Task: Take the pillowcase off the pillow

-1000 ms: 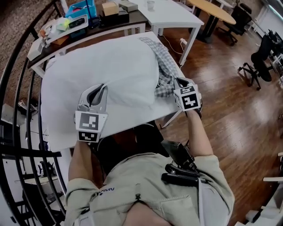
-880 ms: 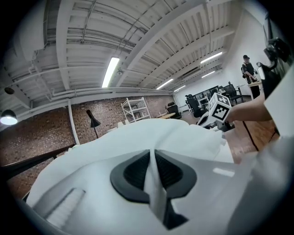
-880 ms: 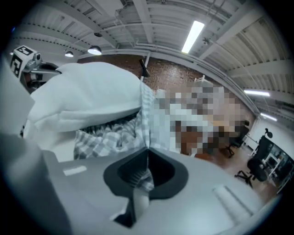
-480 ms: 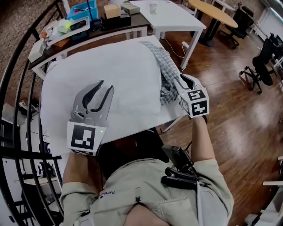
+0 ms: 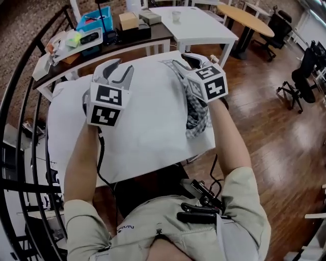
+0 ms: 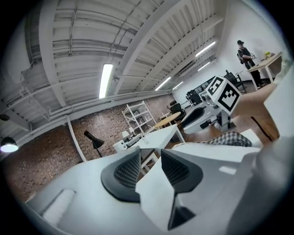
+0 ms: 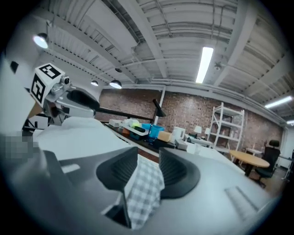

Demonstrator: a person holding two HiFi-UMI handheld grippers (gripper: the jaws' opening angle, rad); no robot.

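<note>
A white pillow (image 5: pixel 145 117) lies on a white table (image 5: pixel 63 153). A checked pillowcase (image 5: pixel 196 109) is bunched along the pillow's right side. My left gripper (image 5: pixel 122 66) hangs in the air over the pillow's far left part; its jaws have just been opening and stand apart. Only the white pillow (image 6: pixel 154 193) shows through their gap. My right gripper (image 5: pixel 182 60) hovers above the pillowcase's far end, its jaws also newly opened. The checked cloth (image 7: pixel 144 188) shows between and below them, untouched by the pads. Each gripper view shows the other gripper across the pillow.
Behind the table stands a dark desk with a blue bin (image 5: pixel 94 18) and boxes. A white table (image 5: pixel 204 23) and a round wooden table (image 5: pixel 249 15) sit farther right. A black railing (image 5: pixel 20 102) curves along the left. Office chairs (image 5: pixel 300 71) stand on the wooden floor.
Both grippers left the pillow's near edge, where they were shut, and rose and travelled toward its far side. Their jaws have opened. The pillowcase stays bunched at the right.
</note>
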